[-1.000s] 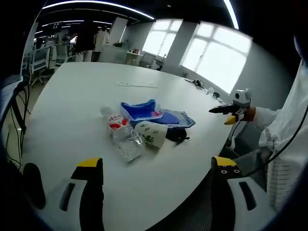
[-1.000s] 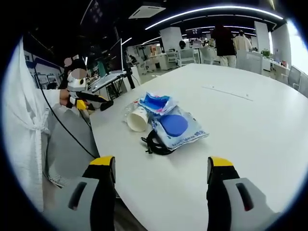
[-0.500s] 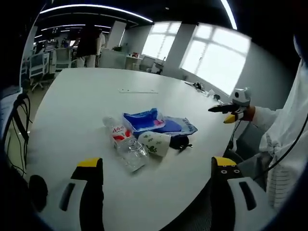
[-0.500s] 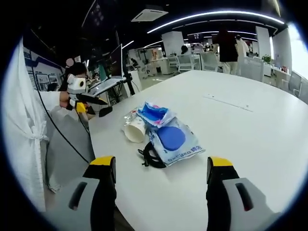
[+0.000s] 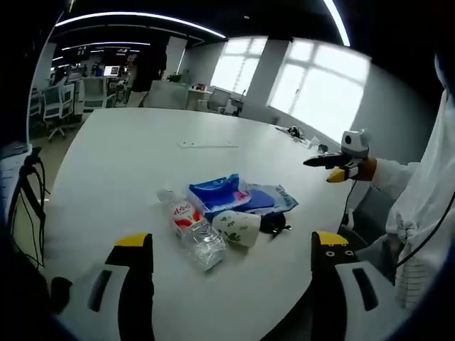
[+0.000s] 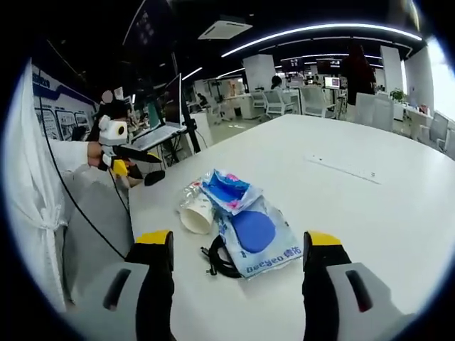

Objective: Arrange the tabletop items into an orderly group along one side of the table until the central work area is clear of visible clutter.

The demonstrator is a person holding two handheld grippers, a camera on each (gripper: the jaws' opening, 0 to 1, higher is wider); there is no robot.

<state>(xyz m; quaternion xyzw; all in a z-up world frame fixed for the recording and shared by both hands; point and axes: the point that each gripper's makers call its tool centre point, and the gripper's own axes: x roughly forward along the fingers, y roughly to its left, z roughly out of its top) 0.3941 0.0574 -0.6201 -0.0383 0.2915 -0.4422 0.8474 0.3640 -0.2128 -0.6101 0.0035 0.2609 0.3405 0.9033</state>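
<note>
Sideways — bottle (image 5: 192, 230) cap far-left.

This is a large open-plan office. A broad white oval meeting table (image 6: 370, 213) stands in the foreground, under long curved strips of ceiling light (image 6: 320, 32) and a square ceiling air-conditioning vent (image 6: 222, 29). Behind it are rows of desks with pale office chairs (image 5: 53, 99) and lit monitor screens (image 6: 332, 82), and tall bright windows (image 5: 320, 89) line one wall.
</note>
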